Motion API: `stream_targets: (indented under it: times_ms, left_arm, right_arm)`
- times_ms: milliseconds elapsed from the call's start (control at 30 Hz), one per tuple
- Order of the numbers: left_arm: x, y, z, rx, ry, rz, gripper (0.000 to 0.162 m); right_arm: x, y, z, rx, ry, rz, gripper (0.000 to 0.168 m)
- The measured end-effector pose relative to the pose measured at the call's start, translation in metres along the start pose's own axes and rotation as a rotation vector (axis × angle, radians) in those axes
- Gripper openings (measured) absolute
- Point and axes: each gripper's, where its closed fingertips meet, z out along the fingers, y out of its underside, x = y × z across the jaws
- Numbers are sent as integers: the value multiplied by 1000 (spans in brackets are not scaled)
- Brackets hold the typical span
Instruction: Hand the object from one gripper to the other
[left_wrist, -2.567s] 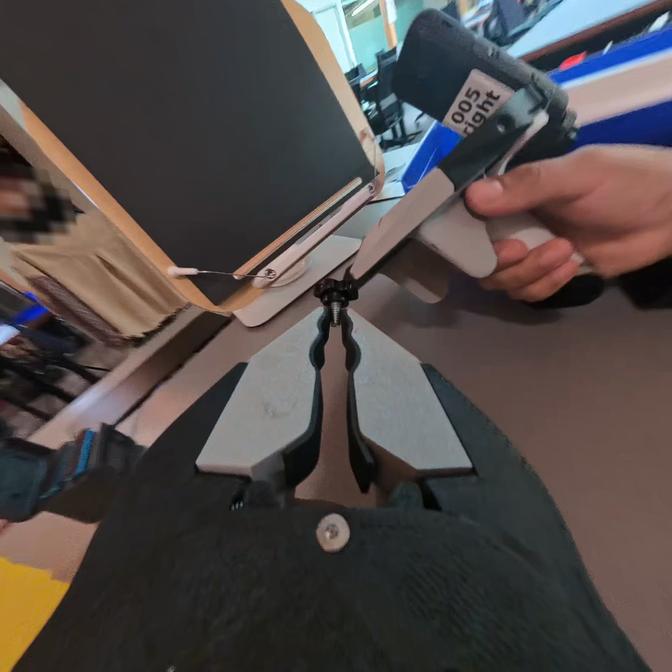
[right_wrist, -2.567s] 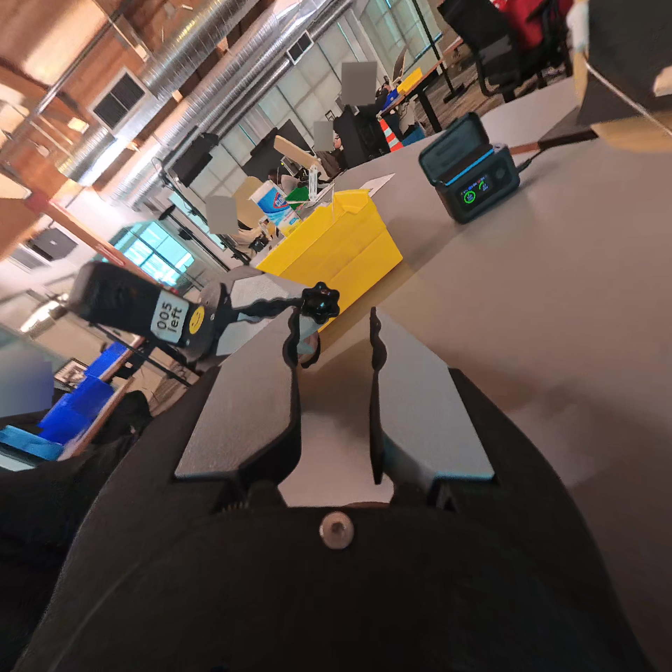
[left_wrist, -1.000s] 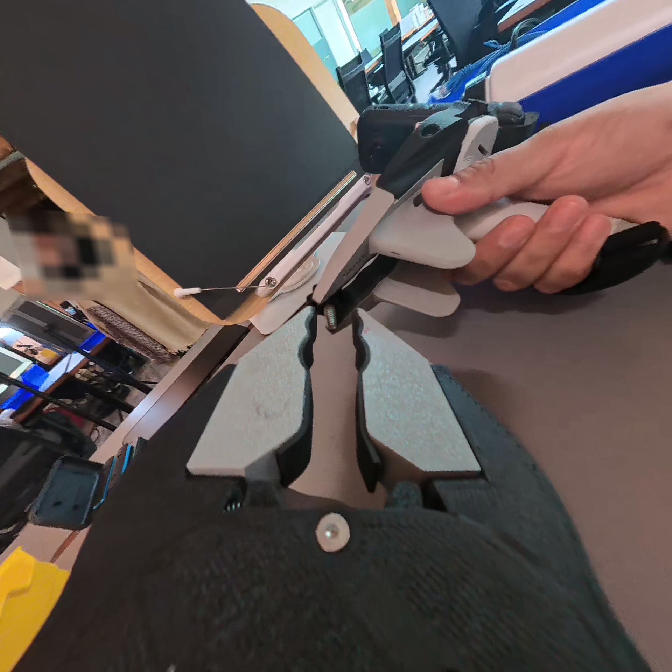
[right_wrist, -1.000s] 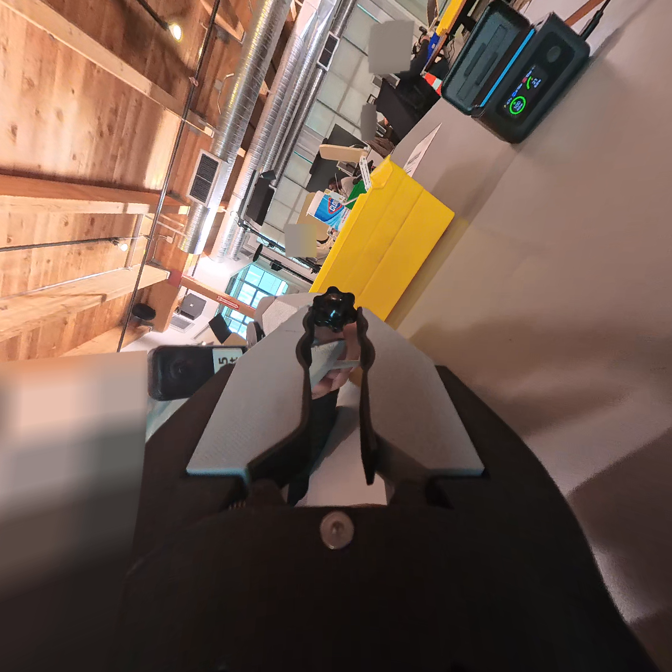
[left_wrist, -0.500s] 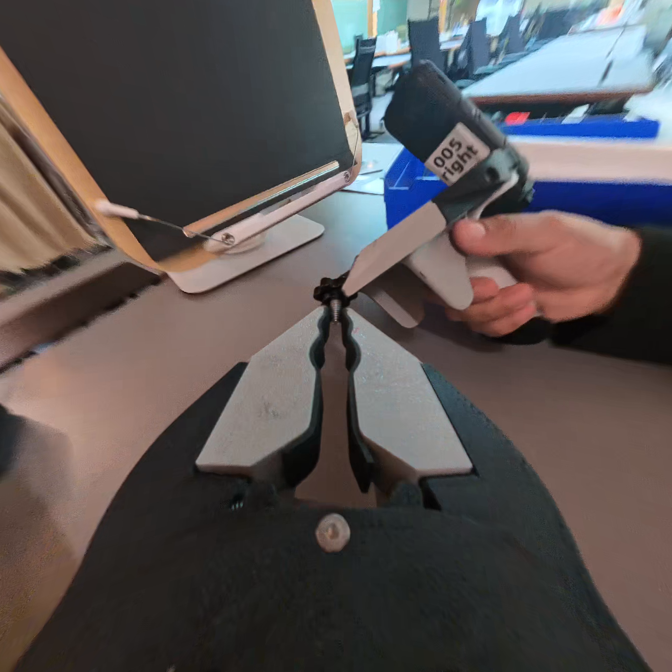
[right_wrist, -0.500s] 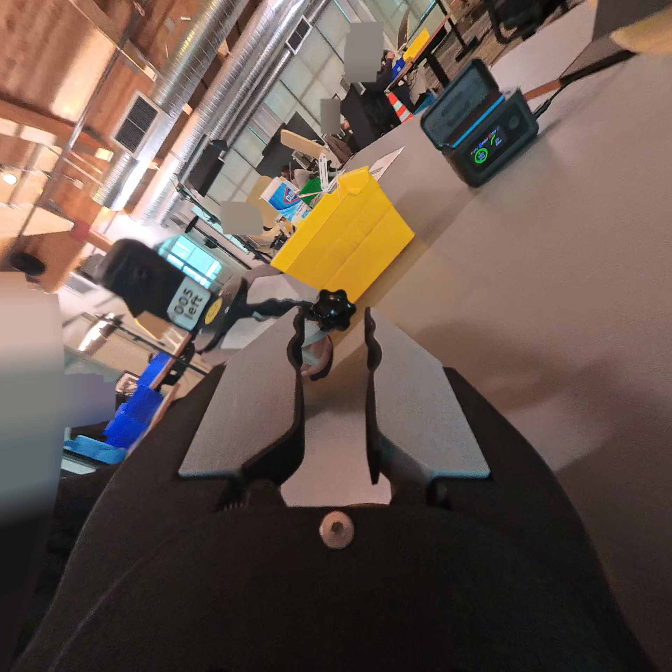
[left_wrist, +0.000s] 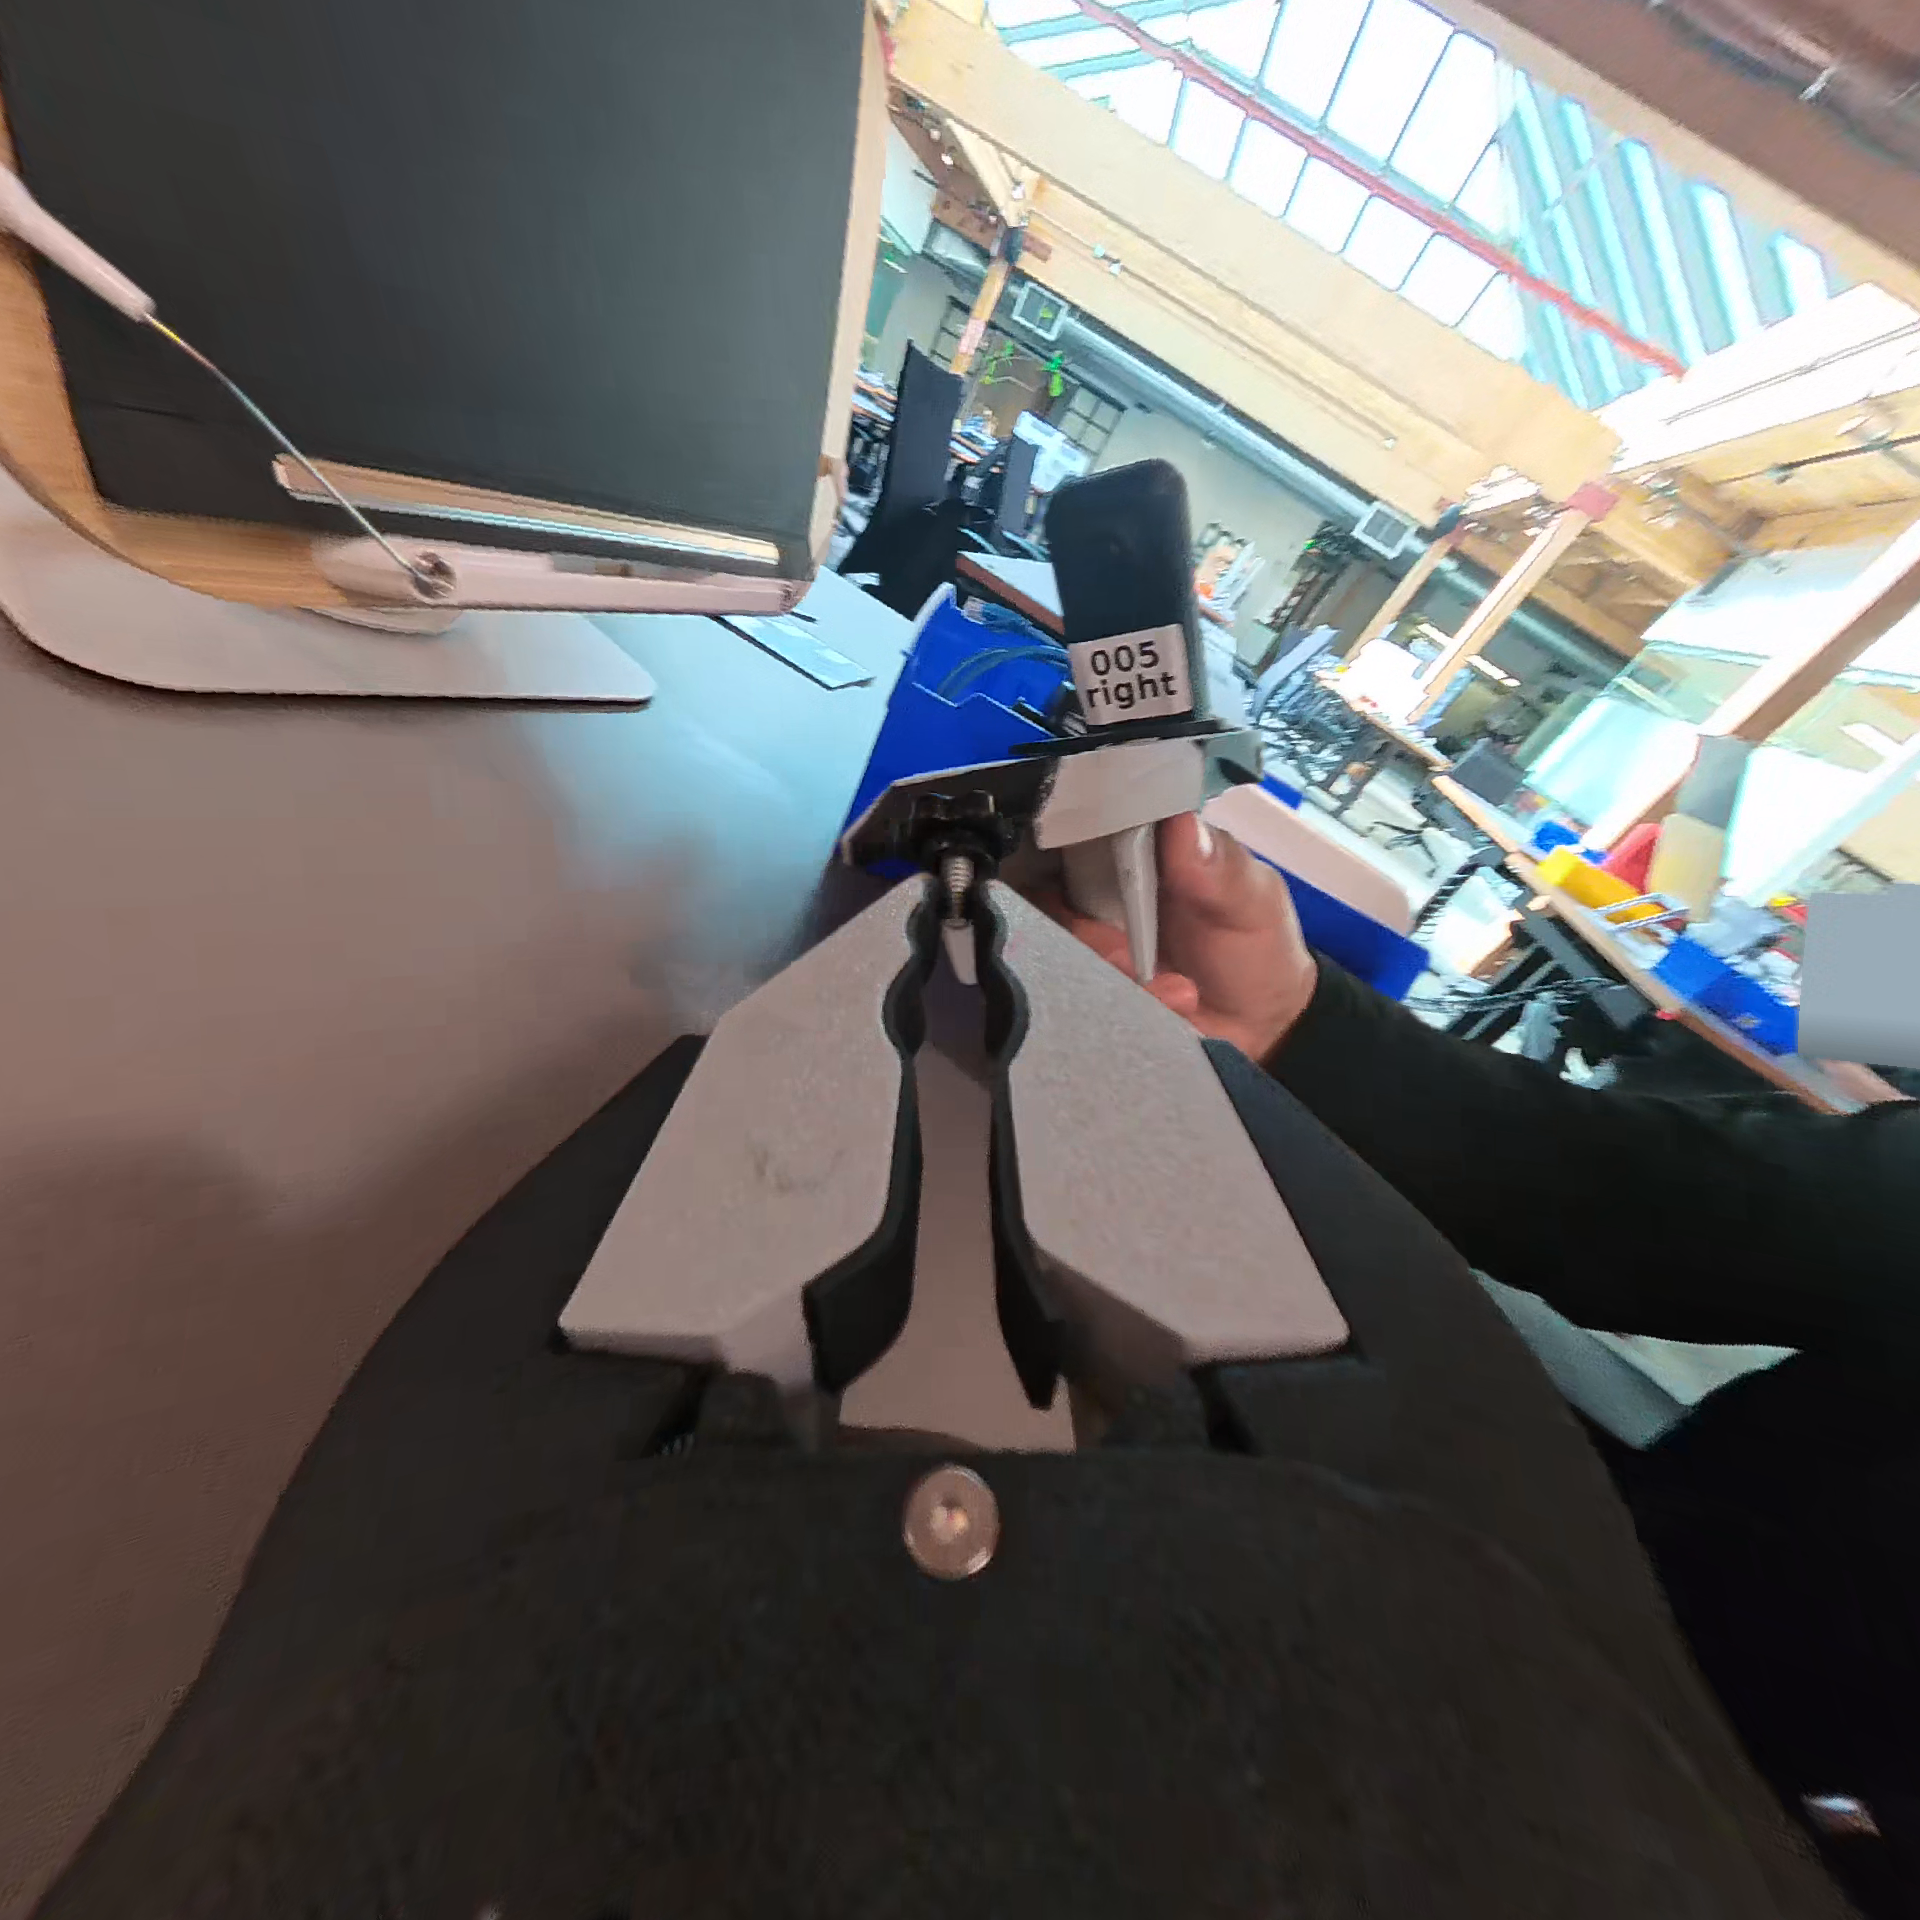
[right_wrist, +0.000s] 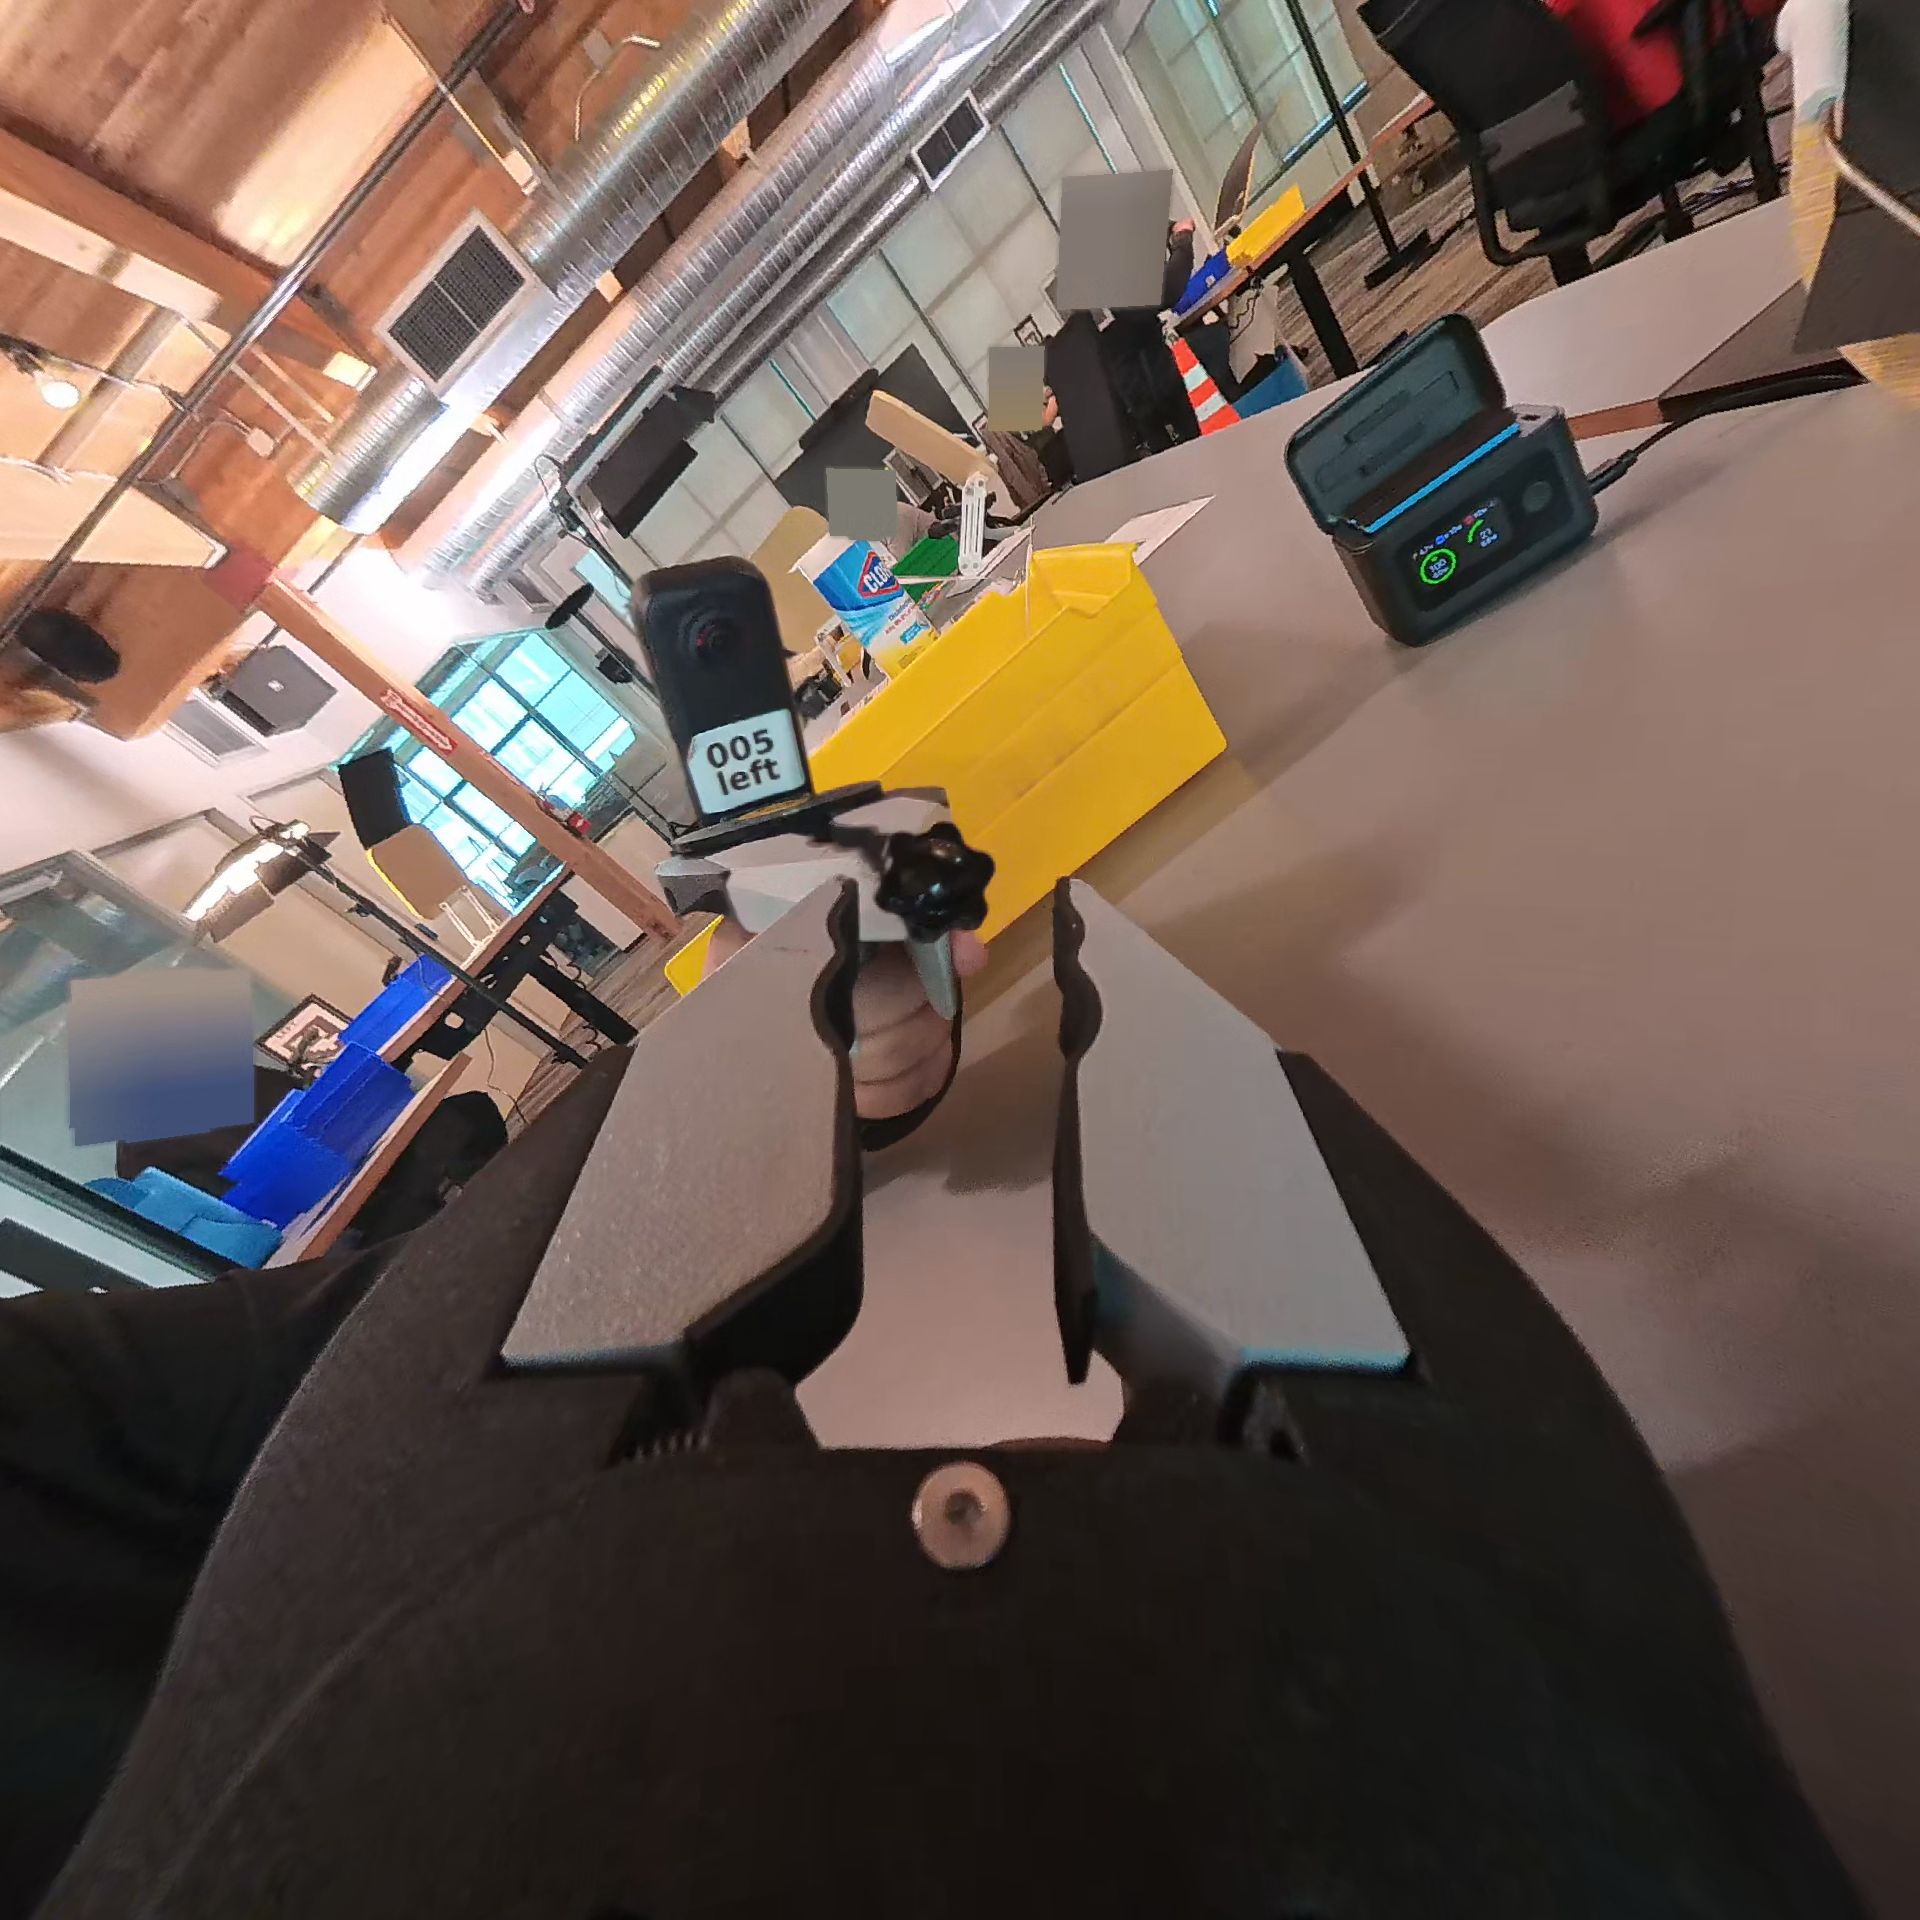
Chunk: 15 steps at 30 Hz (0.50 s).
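The object is a small black star knob (left_wrist: 954, 818) with a threaded metal stud. In the left wrist view my left gripper (left_wrist: 954, 914) is shut on the stud, with the knob sticking out past its fingertips. In the right wrist view my right gripper (right_wrist: 951, 914) is open. The knob (right_wrist: 932, 879) sits between its fingertips, closer to the left finger (right_wrist: 727, 1091), touching neither that I can see. The left gripper's body (right_wrist: 774, 862) faces me from behind the knob. The right gripper's body (left_wrist: 1127, 790) shows just behind the knob, held by a hand (left_wrist: 1226, 935). Both are above the grey table (right_wrist: 1558, 935).
A yellow bin (right_wrist: 1039, 717) and a dark case with a lit screen (right_wrist: 1444, 520) stand on the table beyond the grippers. A monitor on a white stand (left_wrist: 416, 260) is at the left. A blue bin (left_wrist: 966, 665) sits behind the right gripper.
The right gripper was shut on the knob and has opened wide. The left gripper closed on the stud and now holds it alone. Both grippers have swung round to level.
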Motion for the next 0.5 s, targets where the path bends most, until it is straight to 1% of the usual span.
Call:
stream_targets:
  times_ms: [67, 200, 333, 500]
  left_arm:
    - [2, 2, 1, -4, 22, -28, 3]
    - [0, 4, 1, -17, 17, -35, 3]
    - [1, 6, 2, -19, 30, -59, 3]
    - [-2, 6, 1, -31, 4, -19, 3]
  right_arm:
    - [0, 1, 1, -6, -2, -3, 34]
    - [-3, 3, 2, -14, -19, -13, 21]
    - [-5, 10, 6, -45, -33, -17, 21]
    - [-2, 11, 7, -51, -5, -11, 21]
